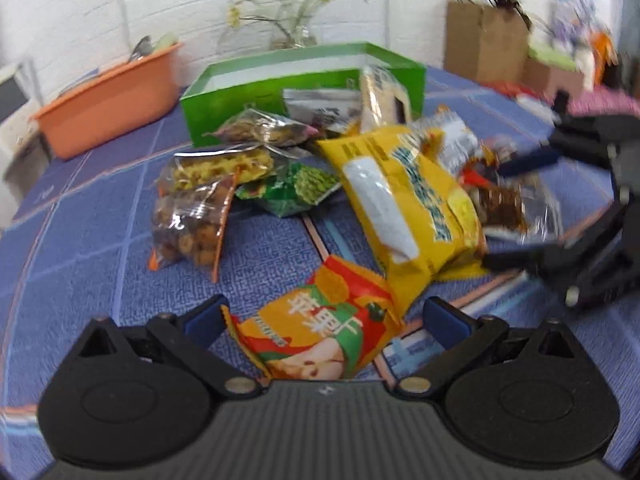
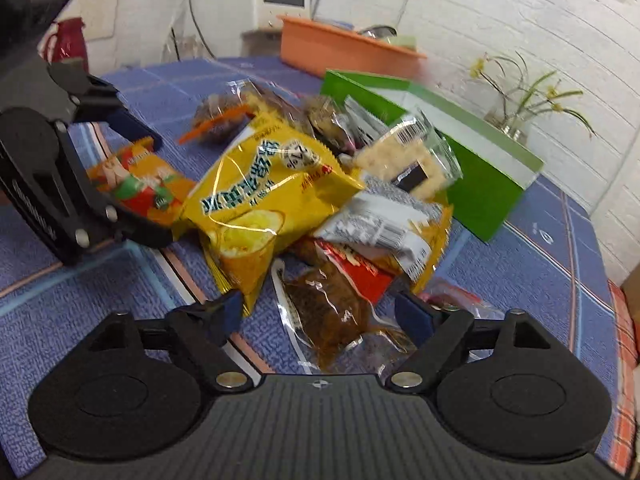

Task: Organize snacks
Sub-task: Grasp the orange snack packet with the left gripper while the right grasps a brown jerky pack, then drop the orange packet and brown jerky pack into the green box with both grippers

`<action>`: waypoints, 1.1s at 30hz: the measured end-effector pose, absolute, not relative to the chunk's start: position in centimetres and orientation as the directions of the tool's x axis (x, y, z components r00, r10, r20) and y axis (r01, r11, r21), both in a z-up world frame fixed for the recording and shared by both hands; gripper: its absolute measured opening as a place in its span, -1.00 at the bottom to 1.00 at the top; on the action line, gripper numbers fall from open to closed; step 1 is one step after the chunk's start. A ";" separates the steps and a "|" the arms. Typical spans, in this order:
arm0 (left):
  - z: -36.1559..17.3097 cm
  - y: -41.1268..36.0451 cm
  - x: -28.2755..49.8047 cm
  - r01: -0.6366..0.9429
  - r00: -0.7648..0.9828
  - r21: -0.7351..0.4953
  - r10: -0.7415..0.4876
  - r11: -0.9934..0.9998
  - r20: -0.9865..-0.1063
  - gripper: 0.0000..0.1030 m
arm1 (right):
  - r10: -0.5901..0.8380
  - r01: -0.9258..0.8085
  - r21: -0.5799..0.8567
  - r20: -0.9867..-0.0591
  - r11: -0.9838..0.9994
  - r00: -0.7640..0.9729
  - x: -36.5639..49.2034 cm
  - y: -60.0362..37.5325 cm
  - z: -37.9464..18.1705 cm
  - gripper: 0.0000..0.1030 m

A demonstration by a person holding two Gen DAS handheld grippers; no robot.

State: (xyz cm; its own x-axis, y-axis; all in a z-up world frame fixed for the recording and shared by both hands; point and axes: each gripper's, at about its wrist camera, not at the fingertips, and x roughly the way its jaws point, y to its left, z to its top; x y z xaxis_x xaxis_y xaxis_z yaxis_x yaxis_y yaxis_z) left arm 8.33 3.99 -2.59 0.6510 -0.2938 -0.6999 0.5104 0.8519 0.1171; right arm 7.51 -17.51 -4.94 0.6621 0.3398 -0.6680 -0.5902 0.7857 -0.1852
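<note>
Left wrist view: left gripper (image 1: 324, 320) gapes wide around an orange-red apple-chip packet (image 1: 320, 336), low centre. Right wrist view: right gripper (image 2: 320, 316) spread wide around a clear packet of brown snack (image 2: 328, 312), bottom centre; green cardboard box (image 2: 480, 184) right.

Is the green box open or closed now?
Open: the green box has no lid on top, and its white inner walls show.

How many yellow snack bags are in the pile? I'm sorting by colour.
1 for certain: the big yellow bag in the middle of the pile, right of the green packet. Others may be buried underneath.
</note>
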 end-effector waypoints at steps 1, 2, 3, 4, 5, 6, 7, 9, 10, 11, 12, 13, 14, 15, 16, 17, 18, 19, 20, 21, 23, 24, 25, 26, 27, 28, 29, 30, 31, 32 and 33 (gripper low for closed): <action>-2.6 4.0 8.3 0.531 0.657 0.138 -0.304 0.836 -0.690 0.99 | 0.356 -0.601 -0.169 -0.670 0.781 0.651 7.7 -17.5 -4.9 1.00; -2.6 4.1 8.5 0.544 0.651 0.139 -0.311 0.828 -0.693 0.99 | 0.354 -0.599 -0.164 -0.674 0.784 0.649 7.9 -17.5 -4.9 0.92; -2.6 4.2 8.9 0.554 0.637 0.124 -0.323 0.823 -0.700 0.99 | 0.352 -0.597 -0.164 -0.676 0.785 0.648 8.0 -17.5 -4.8 0.84; -2.6 4.3 9.2 0.563 0.625 0.109 -0.337 0.819 -0.704 0.99 | 0.350 -0.600 -0.169 -0.678 0.782 0.647 8.0 -17.4 -4.8 0.83; -2.7 4.6 9.6 0.575 0.611 0.087 -0.357 0.813 -0.706 0.99 | 0.353 -0.607 -0.175 -0.677 0.775 0.646 8.0 -17.4 -4.8 0.82; -2.8 4.8 9.9 0.588 0.600 0.067 -0.379 0.806 -0.705 0.99 | 0.353 -0.610 -0.179 -0.678 0.772 0.645 7.9 -17.5 -4.8 0.78; -2.9 5.1 10.2 0.597 0.590 0.051 -0.396 0.800 -0.704 0.98 | 0.351 -0.611 -0.183 -0.678 0.770 0.645 7.8 -17.5 -4.8 0.75; -2.8 5.5 10.4 0.614 0.559 0.002 -0.433 0.789 -0.707 0.83 | 0.346 -0.611 -0.186 -0.684 0.769 0.643 7.6 -17.8 -4.7 0.65; -2.7 5.6 10.4 0.618 0.552 -0.006 -0.439 0.787 -0.709 0.65 | 0.340 -0.608 -0.188 -0.686 0.771 0.643 7.4 -17.8 -4.7 0.62; -2.4 5.6 10.1 0.618 0.549 -0.016 -0.447 0.786 -0.707 0.50 | 0.332 -0.605 -0.196 -0.688 0.772 0.646 7.3 -17.8 -4.7 0.57; -2.2 5.7 10.0 0.607 0.551 -0.024 -0.443 0.794 -0.708 0.35 | 0.320 -0.602 -0.211 -0.689 0.770 0.651 7.0 -17.8 -4.6 0.54; -2.0 5.9 9.7 0.600 0.545 -0.045 -0.448 0.799 -0.709 0.25 | 0.310 -0.601 -0.225 -0.690 0.767 0.654 6.7 -17.7 -4.5 0.53; -1.8 6.2 9.4 0.592 0.538 -0.066 -0.455 0.803 -0.709 0.23 | 0.306 -0.603 -0.234 -0.692 0.763 0.654 6.5 -17.7 -4.5 0.51; -1.8 6.6 9.1 0.586 0.535 -0.081 -0.460 0.806 -0.708 0.20 | 0.305 -0.606 -0.236 -0.694 0.759 0.652 6.1 -17.6 -4.4 0.50; -1.7 7.0 8.7 0.576 0.536 -0.094 -0.462 0.812 -0.707 0.19 | 0.306 -0.611 -0.233 -0.699 0.757 0.647 5.8 -17.6 -4.3 0.50; -1.7 7.3 8.3 0.559 0.539 -0.111 -0.462 0.822 -0.704 0.19 | 0.310 -0.614 -0.228 -0.702 0.755 0.641 5.6 -17.7 -4.2 0.50; -1.7 7.8 7.8 0.549 0.537 -0.131 -0.468 0.825 -0.702 0.18 | 0.316 -0.615 -0.221 -0.701 0.757 0.640 5.2 -17.7 -4.0 0.50; -1.6 8.3 7.4 0.535 0.534 -0.154 -0.473 0.831 -0.700 0.18 | 0.324 -0.613 -0.211 -0.695 0.761 0.642 4.8 -17.9 -3.9 0.50; -1.5 8.8 7.1 0.522 0.530 -0.177 -0.480 0.834 -0.699 0.18 | 0.331 -0.612 -0.201 -0.693 0.765 0.641 4.4 -18.0 -3.7 0.49; -1.4 9.5 6.6 0.509 0.532 -0.197 -0.486 0.838 -0.693 0.18 | 0.340 -0.607 -0.184 -0.688 0.773 0.642 4.1 -18.1 -3.5 0.49; -1.0 10.6 5.9 0.476 0.540 -0.233 -0.491 0.848 -0.684 0.18 | 0.373 -0.603 -0.131 -0.678 0.787 0.634 3.6 -18.5 -3.0 0.50; -0.8 11.2 5.6 0.465 0.540 -0.261 -0.505 0.846 -0.674 0.18 | 0.394 -0.602 -0.093 -0.675 0.793 0.624 3.4 -18.7 -2.8 0.50; -0.5 11.7 5.4 0.460 0.535 -0.293 -0.524 0.839 -0.663 0.18 | 0.413 -0.596 -0.055 -0.670 0.801 0.617 3.3 -18.9 -2.7 0.50; -0.2 12.2 5.1 0.451 0.539 -0.319 -0.539 0.834 -0.647 0.18 | 0.429 -0.586 -0.017 -0.665 0.810 0.612 3.4 -19.1 -2.6 0.50; 0.1 12.6 4.8 0.441 0.545 -0.338 -0.547 0.832 -0.635 0.18 | 0.446 -0.577 0.024 -0.661 0.817 0.603 3.4 -19.4 -2.5 0.50; 0.4 12.9 4.6 0.434 0.554 -0.351 -0.553 0.830 -0.622 0.18 | 0.464 -0.566 0.069 -0.658 0.822 0.593 3.4 -19.7 -2.4 0.50; 0.9 13.1 4.4 0.429 0.567 -0.360 -0.557 0.829 -0.607 0.18 | 0.481 -0.552 0.113 -0.653 0.826 0.585 3.6 -19.9 -2.4 0.50; 1.4 13.2 4.3 0.432 0.575 -0.358 -0.558 0.828 -0.598 0.18 | 0.497 -0.537 0.158 -0.647 0.829 0.578 3.7 -20.2 -2.3 0.50; 1.9 13.2 4.2 0.438 0.587 -0.350 -0.558 0.828 -0.586 0.18 | 0.515 -0.522 0.202 -0.640 0.828 0.570 3.8 -20.4 -2.2 0.50; 2.4 13.0 4.2 0.444 0.598 -0.338 -0.555 0.830 -0.578 0.18 | 0.531 -0.513 0.235 -0.633 0.826 0.564 3.9 -20.5 -2.1 0.50; 2.9 12.8 4.5 0.453 0.609 -0.326 -0.555 0.830 -0.566 0.18 | 0.546 -0.512 0.257 -0.621 0.819 0.562 4.1 -20.5 -1.8 0.50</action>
State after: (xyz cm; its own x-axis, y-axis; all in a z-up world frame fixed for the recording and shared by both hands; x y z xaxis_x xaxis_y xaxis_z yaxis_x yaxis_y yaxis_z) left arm 4.49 12.77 2.94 0.6094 -0.5551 -0.5662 0.4526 0.8298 -0.3264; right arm 4.06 -20.47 -1.76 0.5624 0.5461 -0.6208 -0.5124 0.8195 0.2566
